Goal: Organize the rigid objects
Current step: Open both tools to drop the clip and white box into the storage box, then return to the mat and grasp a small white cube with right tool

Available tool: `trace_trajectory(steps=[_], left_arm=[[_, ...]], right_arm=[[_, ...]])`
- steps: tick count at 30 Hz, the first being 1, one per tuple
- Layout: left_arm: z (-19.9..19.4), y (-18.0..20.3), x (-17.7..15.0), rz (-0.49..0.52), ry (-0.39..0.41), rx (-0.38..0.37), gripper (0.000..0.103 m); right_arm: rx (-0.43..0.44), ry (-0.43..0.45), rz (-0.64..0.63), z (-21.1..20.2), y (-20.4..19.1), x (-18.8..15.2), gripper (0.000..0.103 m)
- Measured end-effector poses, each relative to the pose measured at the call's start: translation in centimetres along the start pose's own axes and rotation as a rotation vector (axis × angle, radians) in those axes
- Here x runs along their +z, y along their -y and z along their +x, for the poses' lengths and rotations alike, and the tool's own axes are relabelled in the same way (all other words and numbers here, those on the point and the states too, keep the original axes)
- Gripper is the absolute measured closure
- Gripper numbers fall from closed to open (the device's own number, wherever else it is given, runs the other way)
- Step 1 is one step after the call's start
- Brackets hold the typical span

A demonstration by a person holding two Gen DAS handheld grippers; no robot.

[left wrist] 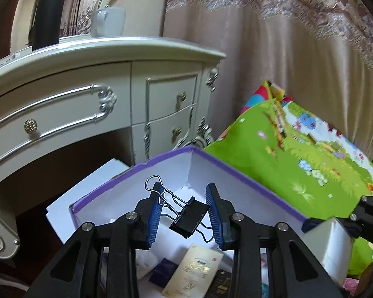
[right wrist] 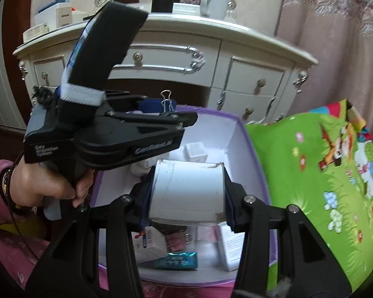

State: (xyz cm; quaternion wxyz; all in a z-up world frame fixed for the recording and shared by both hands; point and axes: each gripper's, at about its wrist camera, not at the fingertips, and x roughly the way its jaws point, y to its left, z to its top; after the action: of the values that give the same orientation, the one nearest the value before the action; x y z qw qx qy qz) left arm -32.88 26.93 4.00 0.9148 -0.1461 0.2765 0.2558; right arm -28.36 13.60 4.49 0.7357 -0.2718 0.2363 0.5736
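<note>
Left wrist: left tool (left wrist: 185,214) pinches binder clip (left wrist: 190,219) above box (left wrist: 248,176).

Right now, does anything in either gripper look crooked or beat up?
The black binder clip hangs tilted between the left gripper pads. The white box in the right gripper shows scuffed, torn corners.

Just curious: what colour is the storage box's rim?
Purple rim, white inside; clearest in the left wrist view.

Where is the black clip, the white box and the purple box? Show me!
black clip (left wrist: 190,219): left wrist view, on its black body.
white box (right wrist: 187,192): right wrist view, on its white front face.
purple box (left wrist: 248,176): left wrist view, on its purple top rim.
</note>
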Motion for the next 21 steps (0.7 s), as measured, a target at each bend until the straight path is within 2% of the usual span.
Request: trace_trajectory(steps=[4, 5, 6, 7, 8, 9, 11, 13, 15, 17, 21], left_arm=[[1.5, -0.5, -0.4, 0.003, -0.069, 0.05, 0.065], [1.9, -0.6, -0.4, 0.002, -0.091, 0.063, 0.061], [2.4, -0.7, -0.5, -0.003, -0.116, 0.088, 0.047], [2.8, -0.8, -0.5, -0.015, -0.13, 0.117, 0.027], [3.0, -1.0, -0.4, -0.031, -0.134, 0.143, 0.02], [3.0, -1.0, -0.3, -0.044, -0.13, 0.158, 0.016], [3.2, -0.8, 0.1, -0.065, -0.121, 0.182, 0.016], [3.7, 0.1, 0.8, -0.076, -0.131, 0.179, 0.015], [4.4, 1.7, 1.6, -0.079, -0.146, 0.136, 0.015], [5.5, 4.9, 2.7, -0.048, -0.145, 0.066, 0.015], [8.3, 13.4, 4.2, 0.084, -0.183, -0.083, 0.014]], right_arm=[[0.059, -0.02, 0.005, 1.1, 0.0, -0.4, 0.052], [0.067, -0.028, 0.009, 1.5, 0.1, -0.5, 0.052], [0.089, -0.037, 0.028, 1.9, 0.4, -0.8, 0.048], [0.117, -0.039, 0.049, 2.1, 0.8, -1.1, 0.038], [0.148, -0.036, 0.076, 2.1, 1.3, -1.4, 0.031], [0.175, -0.025, 0.106, 2.0, 2.0, -1.8, 0.022], [0.184, 0.017, 0.167, 1.1, 3.9, -2.7, 0.019], [0.145, 0.049, 0.246, -0.1, 6.6, -3.6, 0.019], [0.104, 0.083, 0.336, -1.7, 9.7, -4.7, 0.018], [0.018, 0.115, 0.438, -3.6, 13.5, -6.4, 0.015], [-0.246, 0.12, 0.563, -7.5, 20.0, -10.5, 0.011]])
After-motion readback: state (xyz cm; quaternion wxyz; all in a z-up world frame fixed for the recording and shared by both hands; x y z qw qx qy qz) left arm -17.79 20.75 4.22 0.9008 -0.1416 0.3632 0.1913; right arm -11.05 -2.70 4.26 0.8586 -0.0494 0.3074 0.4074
